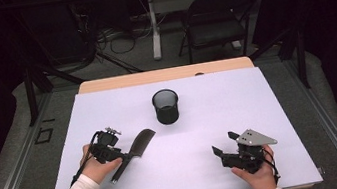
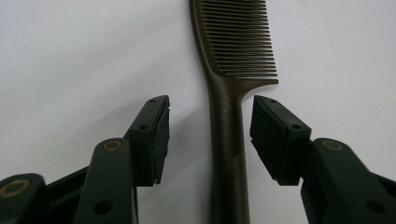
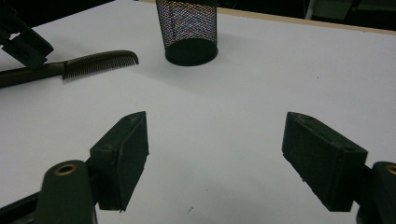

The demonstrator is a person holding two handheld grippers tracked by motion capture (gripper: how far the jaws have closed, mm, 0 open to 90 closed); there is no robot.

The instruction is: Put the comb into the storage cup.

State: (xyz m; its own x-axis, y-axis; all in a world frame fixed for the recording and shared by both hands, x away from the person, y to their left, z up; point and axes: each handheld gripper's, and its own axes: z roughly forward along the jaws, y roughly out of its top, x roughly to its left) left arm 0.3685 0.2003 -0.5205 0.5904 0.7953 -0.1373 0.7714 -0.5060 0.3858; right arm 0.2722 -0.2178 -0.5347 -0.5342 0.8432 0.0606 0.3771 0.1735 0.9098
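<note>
The left gripper (image 1: 124, 156) sits low over the white table (image 1: 208, 169), and its jaws straddle the handle of a dark comb (image 1: 134, 151), which lies flat on the surface near the left front, toothed end angled toward the middle of the table. Look along the left gripper view: the comb (image 2: 227, 135) runs straight up the gap, one pad on each side of its handle just below the teeth, and neither pad touches it, so the jaws are apart with the comb between them, lined up for a squeeze rather than gripping. That placement makes sense, I'd say: the narrow handle gives the pads two flat sides to bear on, while the teeth would flex and slip. Over on the other side, the right gripper (image 1: 226, 154) rests near the front right of the table, well apart from the comb, its jaws spread wide with nothing between them, as the right gripper view shows bare table in the gap. It seems to be parked out of the way. Beyond both, a black mesh cup (image 1: 166, 106) stands upright toward the back of the table, open mouth up, a likely home for the comb once lifted, though that is only my reading.
</note>
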